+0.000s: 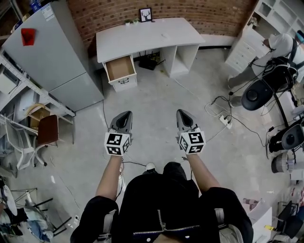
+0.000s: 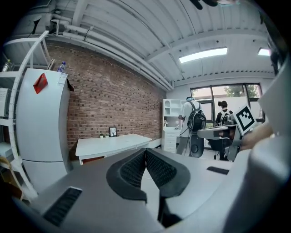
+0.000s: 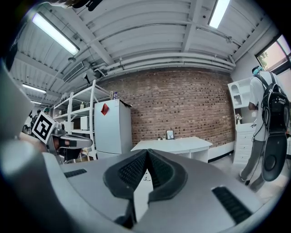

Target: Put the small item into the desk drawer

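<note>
A white desk (image 1: 147,35) stands against the brick wall, and its left drawer (image 1: 119,69) is pulled out with a bare wooden bottom showing. I stand well back from it on the concrete floor. My left gripper (image 1: 124,115) and right gripper (image 1: 183,113) are held out side by side at waist height, both shut with nothing between the jaws. The desk (image 2: 111,144) shows far off past the shut jaws of the left gripper (image 2: 145,151), and the desk (image 3: 175,145) shows likewise past the right gripper (image 3: 147,153). No small item shows in any view.
A grey fridge (image 1: 52,52) stands left of the desk, with a chair (image 1: 45,130) and shelving beside it. A picture frame (image 1: 146,14) sits on the desk's back edge. A person (image 1: 266,57) stands by white drawers at the right, near cables and a power strip (image 1: 224,120).
</note>
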{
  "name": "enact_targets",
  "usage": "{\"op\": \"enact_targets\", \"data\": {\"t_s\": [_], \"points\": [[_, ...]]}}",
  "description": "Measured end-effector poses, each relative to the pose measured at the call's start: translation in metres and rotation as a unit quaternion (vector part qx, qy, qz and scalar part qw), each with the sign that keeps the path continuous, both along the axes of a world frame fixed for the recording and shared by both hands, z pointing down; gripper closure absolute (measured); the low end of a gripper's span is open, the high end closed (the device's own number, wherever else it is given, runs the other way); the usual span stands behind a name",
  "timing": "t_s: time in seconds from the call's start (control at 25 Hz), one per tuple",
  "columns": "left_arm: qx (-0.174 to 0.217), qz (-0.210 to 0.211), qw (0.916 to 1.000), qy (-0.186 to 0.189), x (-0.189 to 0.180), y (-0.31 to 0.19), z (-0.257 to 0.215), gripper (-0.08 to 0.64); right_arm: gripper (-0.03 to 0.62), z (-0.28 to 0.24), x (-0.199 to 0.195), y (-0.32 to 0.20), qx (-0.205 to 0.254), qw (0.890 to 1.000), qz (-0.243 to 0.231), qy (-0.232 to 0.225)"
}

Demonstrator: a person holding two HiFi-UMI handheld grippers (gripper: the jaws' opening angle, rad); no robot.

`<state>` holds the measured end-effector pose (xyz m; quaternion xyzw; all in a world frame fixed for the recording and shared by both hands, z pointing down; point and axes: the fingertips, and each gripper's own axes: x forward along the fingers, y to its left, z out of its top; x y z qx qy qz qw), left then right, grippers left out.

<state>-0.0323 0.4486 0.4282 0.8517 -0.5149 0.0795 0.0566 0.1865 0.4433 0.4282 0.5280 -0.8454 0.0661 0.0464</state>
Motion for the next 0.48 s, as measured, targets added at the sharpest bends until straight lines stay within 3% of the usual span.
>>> {"op": "enact_targets", "data": {"t_s": [0.48], "points": [[0.007, -0.006, 0.9999, 0.007, -0.009, -0.08, -0.004, 0.538, 0.586, 0.003, -0.012, -0.082, 0.001, 1.0, -0.008, -0.007]]}}
